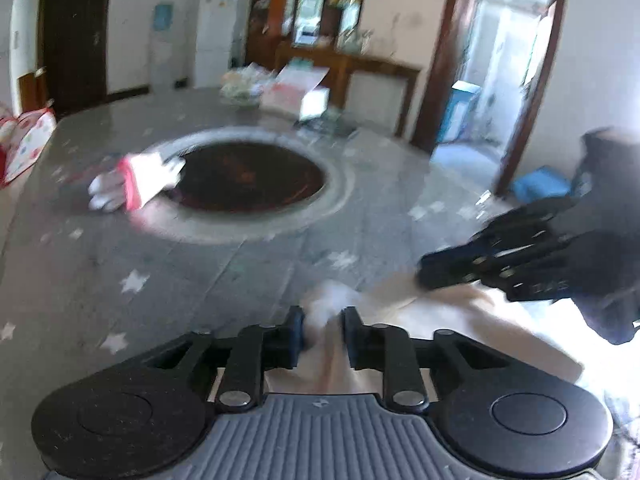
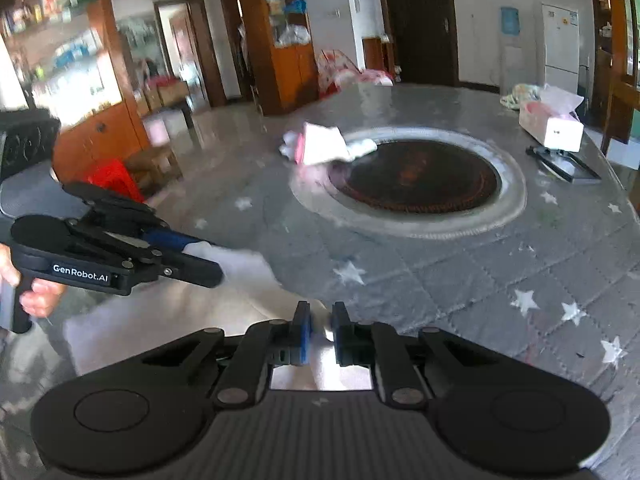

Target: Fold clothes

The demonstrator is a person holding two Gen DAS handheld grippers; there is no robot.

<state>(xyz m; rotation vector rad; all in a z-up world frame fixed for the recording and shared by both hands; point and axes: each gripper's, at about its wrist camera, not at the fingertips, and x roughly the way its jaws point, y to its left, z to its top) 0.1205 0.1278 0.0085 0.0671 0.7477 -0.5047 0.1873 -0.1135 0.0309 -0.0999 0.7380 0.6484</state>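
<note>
A pale cream garment (image 1: pixel 448 320) lies on the near edge of the round grey table and also shows in the right wrist view (image 2: pixel 248 292). My left gripper (image 1: pixel 322 330) is shut on a bunched edge of it; it also shows from the side in the right wrist view (image 2: pixel 200 260), gripping the white cloth. My right gripper (image 2: pixel 319 330) is shut on another edge of the same garment and shows in the left wrist view (image 1: pixel 436 272) at the cloth's far corner. Both views are motion-blurred.
A folded white and pink garment (image 1: pixel 140 178) lies by the dark round centre plate (image 1: pixel 248 176) of the star-patterned table (image 2: pixel 460 280). A white box (image 2: pixel 556 128), bags and a flat black frame (image 2: pixel 564 162) sit at the table's far side.
</note>
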